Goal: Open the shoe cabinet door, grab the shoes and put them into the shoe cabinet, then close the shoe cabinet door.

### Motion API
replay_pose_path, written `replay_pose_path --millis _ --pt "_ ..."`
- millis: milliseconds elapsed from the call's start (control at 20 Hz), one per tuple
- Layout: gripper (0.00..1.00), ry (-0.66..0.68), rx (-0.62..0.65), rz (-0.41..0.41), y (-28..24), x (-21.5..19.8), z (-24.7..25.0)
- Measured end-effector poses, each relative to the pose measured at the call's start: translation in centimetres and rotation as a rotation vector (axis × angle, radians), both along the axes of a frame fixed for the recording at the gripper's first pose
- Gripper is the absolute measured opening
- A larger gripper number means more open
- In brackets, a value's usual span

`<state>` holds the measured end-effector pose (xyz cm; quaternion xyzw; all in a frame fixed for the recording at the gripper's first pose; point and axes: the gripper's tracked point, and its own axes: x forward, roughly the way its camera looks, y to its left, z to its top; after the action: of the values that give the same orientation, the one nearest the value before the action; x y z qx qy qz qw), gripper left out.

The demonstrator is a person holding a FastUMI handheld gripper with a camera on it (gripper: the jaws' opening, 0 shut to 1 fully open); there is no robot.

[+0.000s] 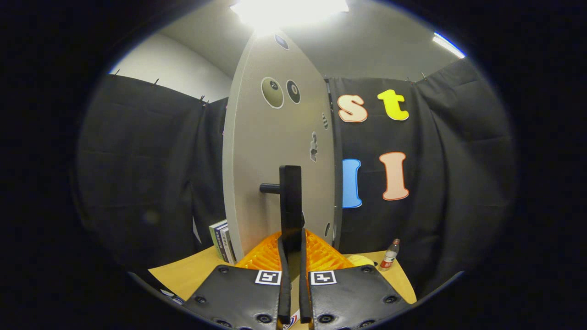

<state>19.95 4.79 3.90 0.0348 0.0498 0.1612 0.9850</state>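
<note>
In the gripper view, the gripper (291, 256) is nearly shut, its two fingers pinching the lower end of the black handle (290, 201), which rises straight up between them toward 12 o'clock. That handle is a vertical bar, its long axis upright and in line with the fingers' gap; a short round peg at its 9 o'clock side joins it to the pale door (279, 151). The door stands edge-on just beyond the fingers, a tall panel with round marks near its top (it looks swung partly out, though how far I cannot tell). Both fingers appear to press on the bar, so I judge the grip to be set. The move in hand seems to be swinging the door by this handle, so the pull should run across the bar's long axis, not along it. An orange ribbed thing (316, 256) lies just ahead of the fingers at the door's foot. Books (222, 240) stand at 10 o'clock from the fingertips, and a small bottle (390, 255) at 3 o'clock, on the table (192, 275). Shoes I cannot make out here.
</note>
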Motion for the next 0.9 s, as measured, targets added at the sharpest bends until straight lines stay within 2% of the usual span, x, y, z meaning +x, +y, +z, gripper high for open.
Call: replay_pose_path --millis 250,350,450,550,600,650,750,900 --pt "0.08 -0.043 -0.04 -0.146 -6.3 1.3 -0.1" --pt "0.02 -0.027 0.01 -0.119 -7.2 1.4 -0.3" --pt "0.06 -0.026 0.071 -0.075 -5.9 1.4 -0.6" --pt "0.08 -0.009 0.037 -0.088 -6.9 1.7 -1.6" --pt "0.14 -0.006 0.011 -0.101 -7.6 0.8 -1.7" --pt "0.15 -0.023 0.004 -0.115 -7.9 0.2 -1.3" --pt "0.27 -0.067 -0.029 -0.146 -8.2 -0.6 -0.5" --pt "0.6 -0.134 -0.11 -0.214 -9.0 -2.6 0.8"
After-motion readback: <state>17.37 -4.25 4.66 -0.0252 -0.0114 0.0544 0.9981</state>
